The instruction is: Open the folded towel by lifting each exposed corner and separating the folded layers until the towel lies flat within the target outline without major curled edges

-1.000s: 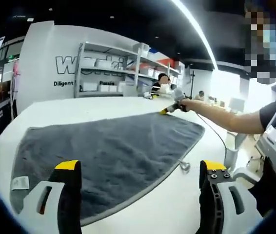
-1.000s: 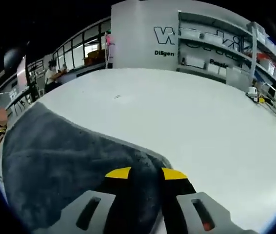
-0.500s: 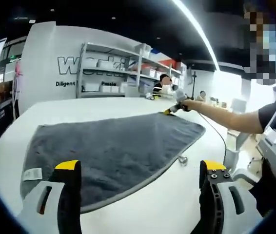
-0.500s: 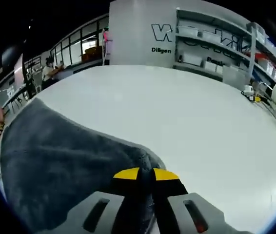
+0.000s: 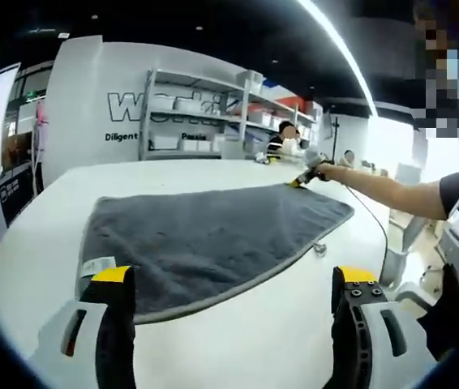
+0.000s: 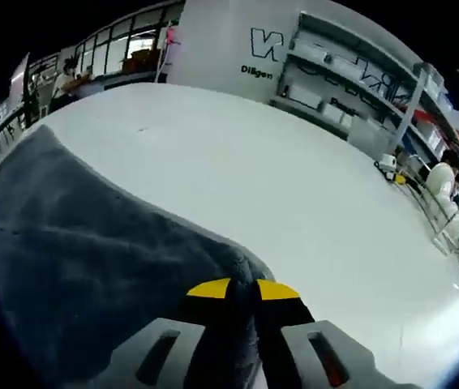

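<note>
One grey towel [image 5: 205,243], one white table [image 5: 262,340], two grippers [image 5: 228,279] [image 6: 238,285], one shelving unit [image 5: 205,121]

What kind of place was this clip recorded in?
Probably an indoor lab or demo workspace: a large white table holding a grey towel, metal shelving with boxes, and big lettering on the wall.

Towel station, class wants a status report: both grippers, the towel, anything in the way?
Left gripper open, off the cloth. Right gripper shut on the grey towel at its far corner. Towel spread flat on the white table. Nothing in the way.
</note>
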Available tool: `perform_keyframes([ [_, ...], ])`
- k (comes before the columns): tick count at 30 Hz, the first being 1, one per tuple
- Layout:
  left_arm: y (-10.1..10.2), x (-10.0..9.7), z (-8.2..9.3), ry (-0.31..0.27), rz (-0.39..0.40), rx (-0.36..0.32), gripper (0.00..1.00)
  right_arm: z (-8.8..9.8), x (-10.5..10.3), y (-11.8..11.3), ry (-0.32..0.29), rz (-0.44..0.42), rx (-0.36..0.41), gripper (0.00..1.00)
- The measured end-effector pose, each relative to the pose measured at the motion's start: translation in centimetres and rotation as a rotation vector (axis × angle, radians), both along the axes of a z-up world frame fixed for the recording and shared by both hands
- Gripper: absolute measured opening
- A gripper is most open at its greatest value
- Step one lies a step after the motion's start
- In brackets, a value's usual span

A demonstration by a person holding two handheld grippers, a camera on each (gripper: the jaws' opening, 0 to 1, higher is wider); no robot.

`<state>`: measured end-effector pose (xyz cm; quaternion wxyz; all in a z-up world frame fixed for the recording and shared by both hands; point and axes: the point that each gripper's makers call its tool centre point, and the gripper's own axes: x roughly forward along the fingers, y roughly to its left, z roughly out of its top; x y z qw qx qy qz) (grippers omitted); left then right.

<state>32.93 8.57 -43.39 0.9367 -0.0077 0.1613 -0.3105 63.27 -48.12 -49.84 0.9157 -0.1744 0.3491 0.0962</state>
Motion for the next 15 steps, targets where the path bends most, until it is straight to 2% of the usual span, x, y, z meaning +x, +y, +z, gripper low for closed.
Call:
perform_keyframes([
  [2, -0.1, 0.1, 0.0, 0.001, -0.004, -0.003, 0.99, 0.2, 0.1, -0.2, -0.01, -0.015, -0.021, 0.11],
  [4, -0.2, 0.1, 0.1, -0.001, -0.003, -0.008, 0.99, 0.6, 0.2, -0.7, -0.032, -0.034, -0.037, 0.2],
  [8, 0.1, -0.1, 0.3, -0.006, 0.001, -0.01, 0.99, 2.1, -0.5, -1.2, -0.079, -0.037, -0.047, 0.27],
  [11, 0.4, 0.0, 0.6, -0.014, 0.014, -0.015, 0.99, 3.0, -1.9, -1.0, -0.08, -0.02, -0.028, 0.39],
  [14, 0.7, -0.1, 0.7, -0.018, 0.021, -0.018, 0.99, 3.5, -3.6, 0.0, -0.063, 0.047, -0.013, 0.52],
  [15, 0.7, -0.1, 0.7, -0.019, 0.023, -0.019, 0.99, 3.7, -5.2, 0.8, -0.04, 0.091, 0.001, 0.54],
])
